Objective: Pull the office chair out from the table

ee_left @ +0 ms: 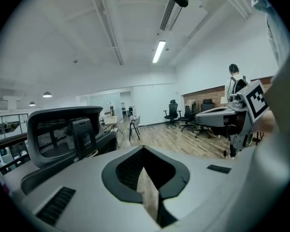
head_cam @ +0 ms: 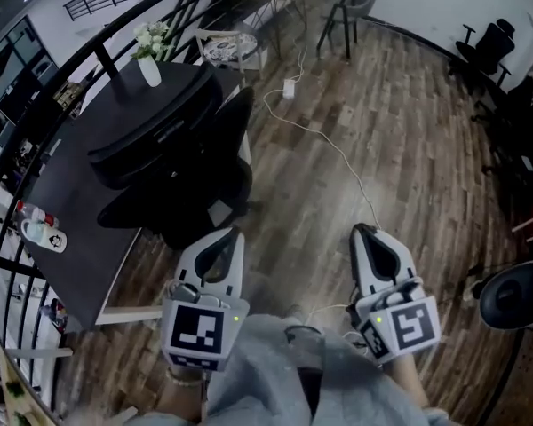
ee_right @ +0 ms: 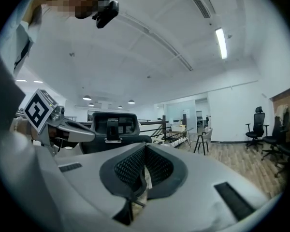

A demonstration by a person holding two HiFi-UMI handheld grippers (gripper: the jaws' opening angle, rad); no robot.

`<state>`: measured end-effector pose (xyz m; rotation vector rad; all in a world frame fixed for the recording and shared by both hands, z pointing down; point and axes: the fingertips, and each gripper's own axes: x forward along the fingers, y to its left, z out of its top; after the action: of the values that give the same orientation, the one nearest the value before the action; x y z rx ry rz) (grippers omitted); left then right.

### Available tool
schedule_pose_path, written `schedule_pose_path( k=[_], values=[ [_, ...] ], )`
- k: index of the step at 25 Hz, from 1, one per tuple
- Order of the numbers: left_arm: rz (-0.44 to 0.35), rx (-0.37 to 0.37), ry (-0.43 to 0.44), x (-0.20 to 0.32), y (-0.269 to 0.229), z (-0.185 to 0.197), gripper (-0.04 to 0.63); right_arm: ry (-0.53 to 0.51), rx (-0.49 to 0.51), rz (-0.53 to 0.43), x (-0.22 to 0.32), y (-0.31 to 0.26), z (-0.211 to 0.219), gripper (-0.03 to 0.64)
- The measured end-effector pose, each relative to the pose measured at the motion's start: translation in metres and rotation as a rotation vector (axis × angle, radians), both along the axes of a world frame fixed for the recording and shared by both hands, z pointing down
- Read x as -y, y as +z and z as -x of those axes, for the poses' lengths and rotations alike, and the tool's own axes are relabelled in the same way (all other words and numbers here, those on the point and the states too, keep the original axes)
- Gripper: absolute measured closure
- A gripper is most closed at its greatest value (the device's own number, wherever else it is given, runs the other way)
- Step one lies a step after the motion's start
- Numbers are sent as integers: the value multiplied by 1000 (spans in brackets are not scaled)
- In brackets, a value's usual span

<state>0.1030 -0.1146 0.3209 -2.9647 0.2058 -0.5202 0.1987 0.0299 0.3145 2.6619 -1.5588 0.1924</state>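
Observation:
The black office chair [head_cam: 173, 162] stands pushed in against the dark table [head_cam: 84, 260], its backrest over the table edge. In the head view both grippers hover low over the wood floor, on my side of the chair. My left gripper [head_cam: 234, 232] is shut and empty, its tip a short way from the chair's seat. My right gripper [head_cam: 362, 230] is shut and empty too, further right over bare floor. The chair's backrest [ee_left: 63, 132] shows ahead-left in the left gripper view, beyond the shut left gripper [ee_left: 146, 175]. In the right gripper view the chair [ee_right: 113, 126] lies straight ahead of the shut right gripper [ee_right: 144, 174].
A white vase of flowers [head_cam: 148, 60] and a mug [head_cam: 41, 232] stand on the table. A white cable [head_cam: 336, 152] runs across the floor to a power strip [head_cam: 289, 88]. A black railing [head_cam: 98, 56] curves behind the table. Other office chairs [head_cam: 487, 47] stand far right.

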Motion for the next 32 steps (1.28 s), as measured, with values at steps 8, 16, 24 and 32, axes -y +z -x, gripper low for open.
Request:
schedule_pose_path(
  k=[8,16,24,32],
  values=[
    [-7,14,-168,16,-1,-8,595,-123,-10,25,9,7,-39,612],
    [-45,21,-343,60,-5,17,595,-206,-23,29,45,12,-65,612],
    [-67,32,-434,111,-6,20,595,-265,-86,54,102,12,-100,612],
    [-59,44,-476,154,-5,26,595,-328,-140,76,171,5,-126,612]
  ],
)
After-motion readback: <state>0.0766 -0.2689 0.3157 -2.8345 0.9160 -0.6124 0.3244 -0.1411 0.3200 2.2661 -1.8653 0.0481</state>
